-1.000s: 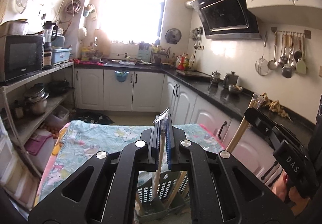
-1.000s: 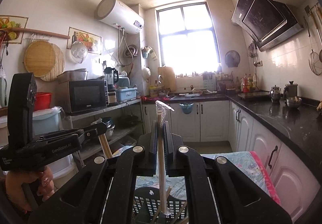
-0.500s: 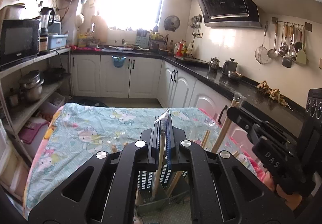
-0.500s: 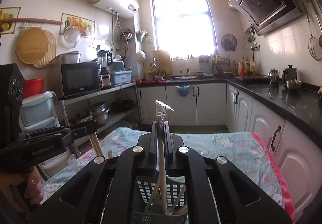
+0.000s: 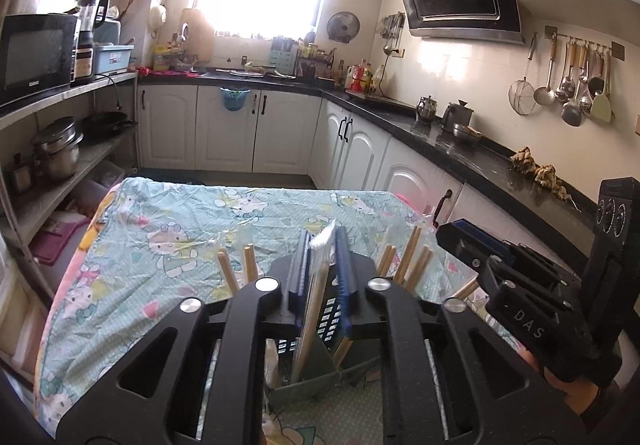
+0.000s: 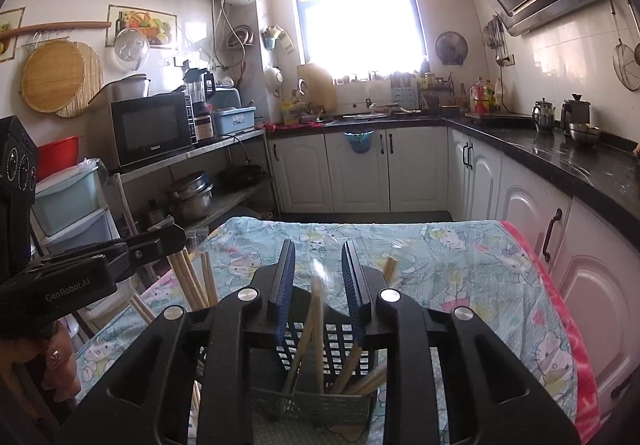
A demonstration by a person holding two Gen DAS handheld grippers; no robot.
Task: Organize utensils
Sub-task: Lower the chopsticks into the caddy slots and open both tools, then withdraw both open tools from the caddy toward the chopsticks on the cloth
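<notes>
A dark slotted utensil basket (image 6: 332,349) stands on the cartoon-print tablecloth (image 6: 440,265) and holds several wooden chopsticks. My right gripper (image 6: 318,277) is open just above it, and a plastic-wrapped chopstick pair (image 6: 318,325) stands blurred between the spread fingers, inside the basket. My left gripper (image 5: 322,257) is shut on another wrapped chopstick pair (image 5: 316,285) whose lower end reaches into the basket (image 5: 316,329). More chopsticks (image 5: 404,261) stick up around it. Each gripper shows in the other's view, to the right in the left wrist view (image 5: 472,245) and to the left in the right wrist view (image 6: 160,241).
The small table stands in a kitchen. A black counter (image 5: 460,141) with white cabinets runs along the right. A metal shelf with a microwave (image 6: 150,129) and pots stands on the left. Ladles hang on the right wall (image 5: 568,85).
Both grippers have dropped lower over the basket. My right gripper has opened and let go of its wrapped chopsticks, which now stand in the basket. My left gripper stays shut on its pair.
</notes>
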